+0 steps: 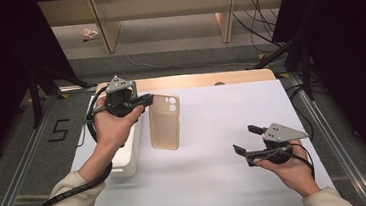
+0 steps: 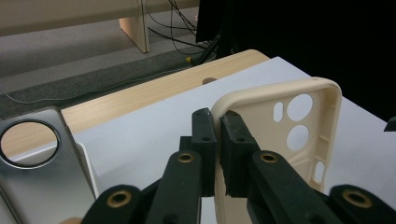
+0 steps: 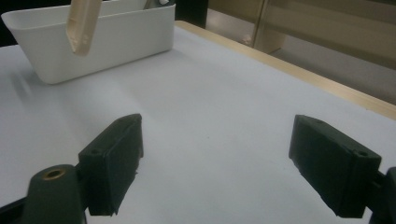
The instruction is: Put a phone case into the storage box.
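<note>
Cream-coloured flexible phone case (image 1: 164, 122), with round camera cutouts, hangs pinched by its edge in the left gripper (image 1: 146, 99). One case, one white bin (image 1: 128, 155). Right gripper (image 1: 246, 140) jaws spread, holding nothing.

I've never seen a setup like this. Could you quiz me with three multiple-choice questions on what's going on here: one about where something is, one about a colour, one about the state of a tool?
1. Where is the white bin?
A. At the table's left edge, by the person's left forearm
B. At the table's right edge
C. On the floor

2. What colour is the phone case?
A. Black
B. Beige
C. Blue

3. How does the right gripper stand?
A. Shut on the case
B. Shut on nothing
C. Open and empty

Answers:
1. A, the high view shows it there.
2. B, cream-beige in the left gripper view.
3. C, its jaws stand wide apart over bare table, while the left gripper pinches the case's rim.
</note>
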